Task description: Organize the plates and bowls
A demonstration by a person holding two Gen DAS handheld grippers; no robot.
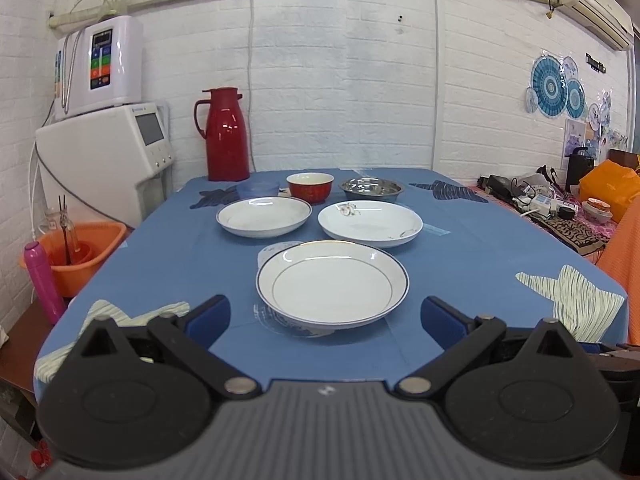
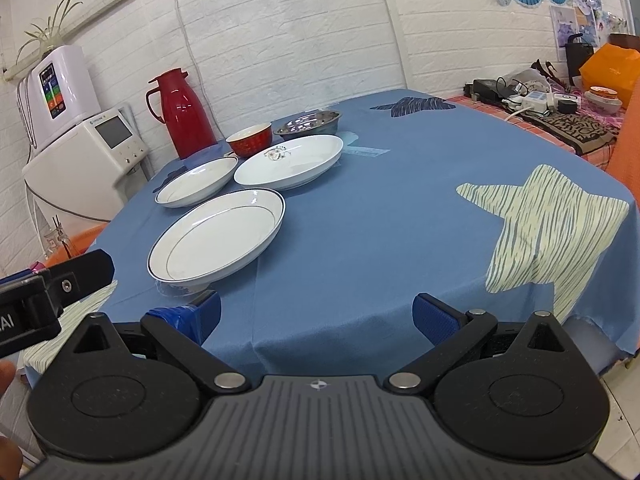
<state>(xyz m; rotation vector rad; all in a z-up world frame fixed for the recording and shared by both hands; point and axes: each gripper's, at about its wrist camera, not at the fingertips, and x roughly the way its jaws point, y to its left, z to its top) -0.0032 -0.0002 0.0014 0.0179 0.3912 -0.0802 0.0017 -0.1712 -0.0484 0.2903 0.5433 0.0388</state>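
White brick walls back my blue starfish tablecloth (image 1: 460, 272). Ahead of my left gripper (image 1: 326, 320) sit three white plates (image 1: 332, 280) and three bowls (image 1: 311, 187). Both it and my right gripper (image 2: 316, 316) gape wide, empty.

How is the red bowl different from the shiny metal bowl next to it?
The red bowl is red outside and pale inside; the metal bowl is bare and reflective all over. The red bowl looks taller and narrower, the metal bowl wider and shallower. Both stand upright, look empty and sit in the far row behind the white plates.
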